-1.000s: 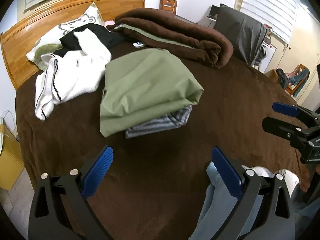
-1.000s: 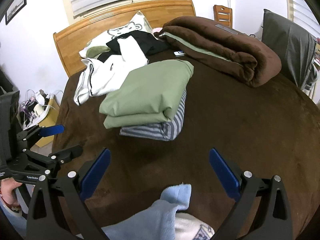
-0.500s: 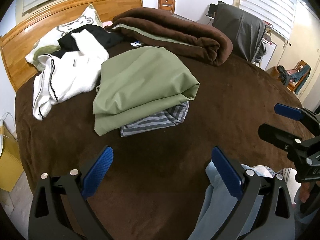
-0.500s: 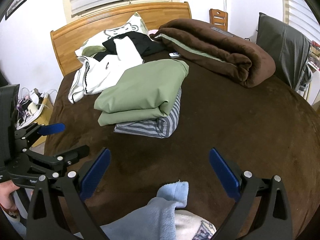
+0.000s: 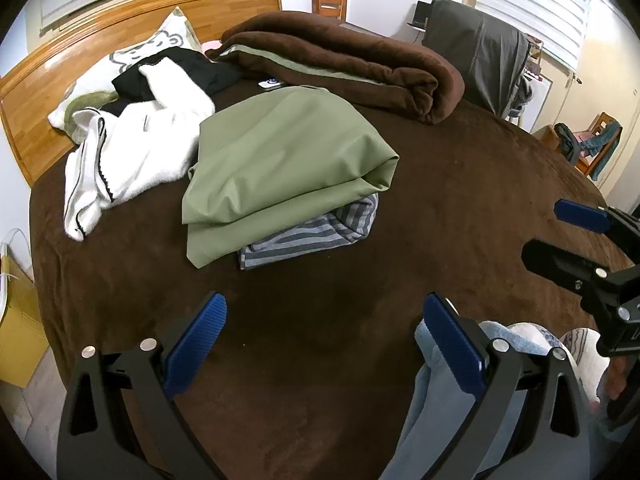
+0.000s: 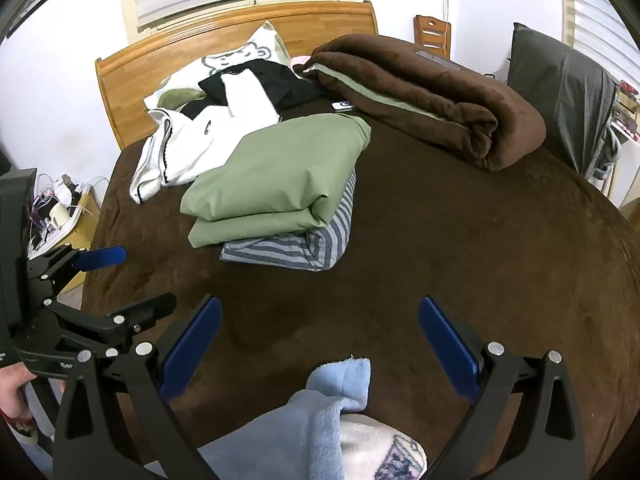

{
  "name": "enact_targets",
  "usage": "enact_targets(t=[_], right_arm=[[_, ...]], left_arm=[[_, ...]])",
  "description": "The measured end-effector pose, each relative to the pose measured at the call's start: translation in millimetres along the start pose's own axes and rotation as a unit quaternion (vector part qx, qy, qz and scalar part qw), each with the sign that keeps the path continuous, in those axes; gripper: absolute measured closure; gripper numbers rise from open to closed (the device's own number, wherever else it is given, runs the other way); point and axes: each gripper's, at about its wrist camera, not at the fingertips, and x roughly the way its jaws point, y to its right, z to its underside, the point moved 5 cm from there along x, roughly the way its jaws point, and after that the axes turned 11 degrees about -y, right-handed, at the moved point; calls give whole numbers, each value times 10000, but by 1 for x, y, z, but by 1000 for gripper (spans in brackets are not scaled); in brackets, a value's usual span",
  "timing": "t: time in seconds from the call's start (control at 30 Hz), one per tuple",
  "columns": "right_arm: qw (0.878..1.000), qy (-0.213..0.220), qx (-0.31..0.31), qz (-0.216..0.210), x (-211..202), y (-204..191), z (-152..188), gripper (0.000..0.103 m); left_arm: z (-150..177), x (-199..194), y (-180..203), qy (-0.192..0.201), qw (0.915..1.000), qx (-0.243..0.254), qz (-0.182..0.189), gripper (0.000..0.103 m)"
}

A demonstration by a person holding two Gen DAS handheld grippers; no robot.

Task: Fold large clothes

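Note:
A folded green garment (image 5: 280,156) (image 6: 276,176) lies on a folded grey striped one (image 5: 316,232) (image 6: 296,248) in the middle of the brown bed (image 5: 440,208). A rumpled white and black garment (image 5: 132,148) (image 6: 200,144) lies near the headboard. A light blue fleecy garment (image 5: 432,420) (image 6: 320,412) hangs at the bed's near edge, under both grippers. My left gripper (image 5: 324,320) (image 6: 132,280) is open and holds nothing. My right gripper (image 6: 320,316) (image 5: 560,236) is open too, with the blue garment's tip just below its fingers.
A thick rolled brown blanket (image 5: 352,64) (image 6: 432,96) fills the far right of the bed. A bear-print pillow (image 5: 160,48) leans on the wooden headboard (image 6: 240,32). A small white device (image 5: 272,84) lies by the blanket. A yellow box (image 5: 16,320) stands left of the bed.
Both views have drifted a little, so the folded stack sits slightly higher and further left in each. Both grippers stay open; no cloth has moved.

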Motion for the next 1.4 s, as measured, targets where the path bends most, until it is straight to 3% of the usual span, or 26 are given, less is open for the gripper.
enact_targets(t=[0.73, 1.17, 1.4], right_arm=[[9999, -123, -4, 36, 8, 1, 6, 6], [9999, -159, 15, 45, 11, 3, 9, 6], [9998, -177, 27, 56, 13, 3, 7, 6]], left_arm=[[-5, 5, -5, -32, 10000, 81, 35, 7], [-8, 2, -1, 176, 9997, 117, -120, 7], [-5, 7, 1, 71, 9998, 146, -148, 7]])
